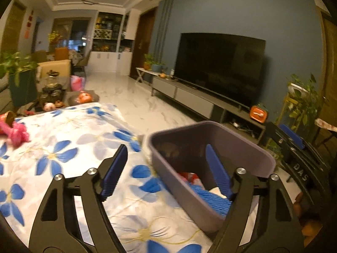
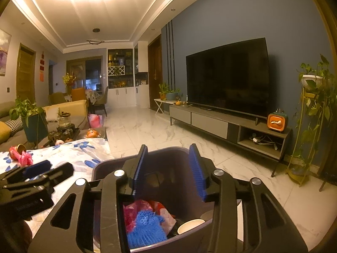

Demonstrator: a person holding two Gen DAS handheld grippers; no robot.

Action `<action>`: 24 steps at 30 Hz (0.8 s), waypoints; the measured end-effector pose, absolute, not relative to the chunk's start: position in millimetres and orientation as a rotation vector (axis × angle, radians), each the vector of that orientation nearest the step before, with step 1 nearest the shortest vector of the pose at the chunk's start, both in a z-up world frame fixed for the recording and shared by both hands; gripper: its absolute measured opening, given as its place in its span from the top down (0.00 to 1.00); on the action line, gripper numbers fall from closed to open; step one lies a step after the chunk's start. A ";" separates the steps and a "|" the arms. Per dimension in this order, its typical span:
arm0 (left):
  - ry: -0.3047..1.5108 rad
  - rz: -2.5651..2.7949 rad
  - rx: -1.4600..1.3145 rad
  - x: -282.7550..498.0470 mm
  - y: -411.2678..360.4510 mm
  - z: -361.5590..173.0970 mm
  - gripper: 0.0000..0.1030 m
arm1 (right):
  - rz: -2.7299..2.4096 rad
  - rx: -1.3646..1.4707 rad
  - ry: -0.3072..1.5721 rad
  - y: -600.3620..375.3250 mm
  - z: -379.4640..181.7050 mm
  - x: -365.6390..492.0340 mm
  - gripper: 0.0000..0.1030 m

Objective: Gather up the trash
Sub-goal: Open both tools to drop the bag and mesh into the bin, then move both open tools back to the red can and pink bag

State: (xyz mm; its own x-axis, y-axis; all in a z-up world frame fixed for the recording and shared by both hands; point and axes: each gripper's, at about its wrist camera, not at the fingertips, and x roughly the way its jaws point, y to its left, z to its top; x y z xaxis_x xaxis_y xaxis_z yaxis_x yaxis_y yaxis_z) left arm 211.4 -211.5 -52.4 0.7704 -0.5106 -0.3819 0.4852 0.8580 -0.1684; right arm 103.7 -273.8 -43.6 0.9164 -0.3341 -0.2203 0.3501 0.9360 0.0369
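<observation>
Trash is seen gathered inside the purple bin [image 2: 101, 168], which is set at the edge of the flower-patterned counter [image 1: 63, 147], presumably so that both hand-held grippers can be brought over it from the cloth. A blue knitted piece [image 2: 145, 229], red and pink wrappers [image 2: 137, 208] and a paper cup [image 2: 189, 225] are seen lying in it. More litter is left on the far part of the cloth: a pink crumpled bag [image 1: 19, 133] beside a tipped red cup [image 1: 7, 118], well apart from the bin.

The left hand-held gripper [image 1: 168, 175] is held tilted slightly downward over the bin's near left wall, its jaws spread wide, with nothing pinched between them; one finger [image 1: 217, 170] is seen over the bin's inside, the other over the cloth. The right hand-held gripper [image 2: 168, 172] is pointed nearly level above the bin's opening, its jaws parted about halfway and empty. Both are judged to be in a release pose, with collection unfinished.
</observation>
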 end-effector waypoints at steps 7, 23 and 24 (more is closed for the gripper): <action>0.410 -0.379 -0.078 203.9 -159.6 -51.2 0.17 | -0.338 0.093 0.196 -261.7 -41.4 96.7 0.34; 0.389 0.104 -0.126 198.2 35.7 -48.2 0.14 | -0.103 0.056 0.229 -156.7 -36.2 130.9 0.20; 0.386 0.123 -0.132 197.6 45.9 -47.6 0.13 | -0.087 0.053 0.229 -149.5 -35.3 134.7 0.20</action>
